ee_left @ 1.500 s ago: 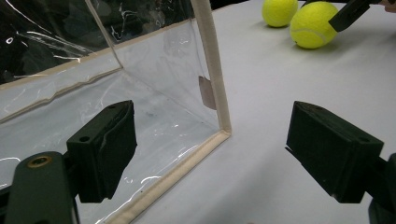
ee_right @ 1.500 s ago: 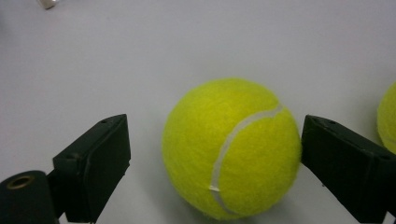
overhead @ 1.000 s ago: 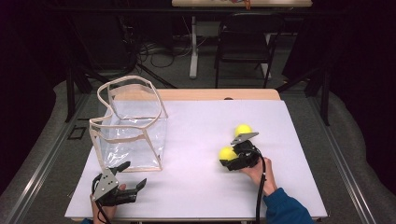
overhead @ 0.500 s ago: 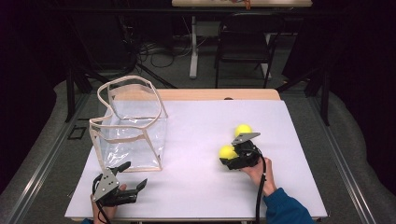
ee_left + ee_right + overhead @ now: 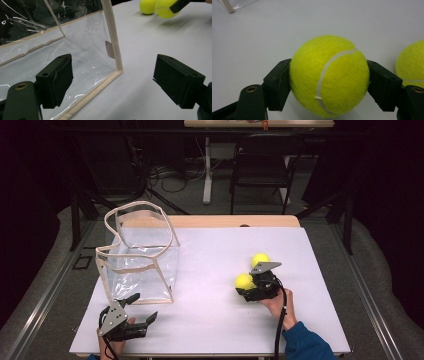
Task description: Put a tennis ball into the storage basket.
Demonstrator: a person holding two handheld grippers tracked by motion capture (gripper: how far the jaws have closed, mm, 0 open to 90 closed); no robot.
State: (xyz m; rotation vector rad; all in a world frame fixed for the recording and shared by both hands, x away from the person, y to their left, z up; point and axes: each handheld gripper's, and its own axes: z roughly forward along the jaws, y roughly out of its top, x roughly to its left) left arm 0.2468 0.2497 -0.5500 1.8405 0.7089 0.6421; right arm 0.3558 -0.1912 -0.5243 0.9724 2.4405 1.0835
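A yellow tennis ball [image 5: 244,281] sits between the jaws of my right gripper [image 5: 246,289] at the table's right side, just above the white top. The pads press its two sides in the right gripper view, where the ball [image 5: 329,75] is close up and the gripper [image 5: 329,85] is shut on it. A second tennis ball [image 5: 260,259] [image 5: 412,65] lies just behind it on the table. My left gripper [image 5: 144,307] [image 5: 122,82] rests near the front left edge, open and holding nothing, its jaws facing the near corner of a clear plastic bag [image 5: 140,255] [image 5: 75,45].
The bag stands upright with its beige-trimmed mouth open, on the left half of the white table [image 5: 215,320]. A chair [image 5: 260,165] and cables are on the floor beyond the far edge. Bare tabletop lies between bag and balls.
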